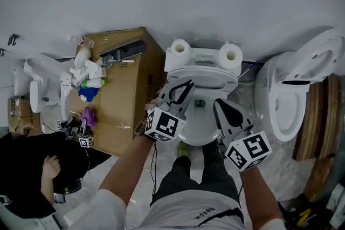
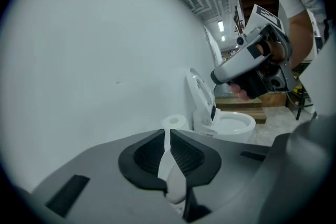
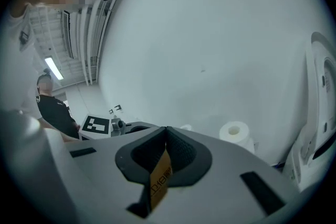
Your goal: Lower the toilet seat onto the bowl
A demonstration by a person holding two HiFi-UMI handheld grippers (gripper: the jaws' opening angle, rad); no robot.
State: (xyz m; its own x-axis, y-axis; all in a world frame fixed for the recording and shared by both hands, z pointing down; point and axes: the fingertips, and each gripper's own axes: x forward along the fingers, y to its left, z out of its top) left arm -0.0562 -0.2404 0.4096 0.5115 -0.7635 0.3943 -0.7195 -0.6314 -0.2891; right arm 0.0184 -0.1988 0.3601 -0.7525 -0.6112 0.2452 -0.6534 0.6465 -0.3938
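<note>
Toilet (image 1: 200, 138) stands against the wall, with two paper rolls (image 1: 180, 48) on its tank. Its toilet seat (image 1: 200, 77) looks tipped up at the back, though from above I cannot be sure. The left gripper (image 1: 183, 89) and right gripper (image 1: 221, 106) hover over the bowl's sides, each with jaws pressed together, pinching nothing. A second toilet (image 1: 285, 102) sits just to the right
</note>
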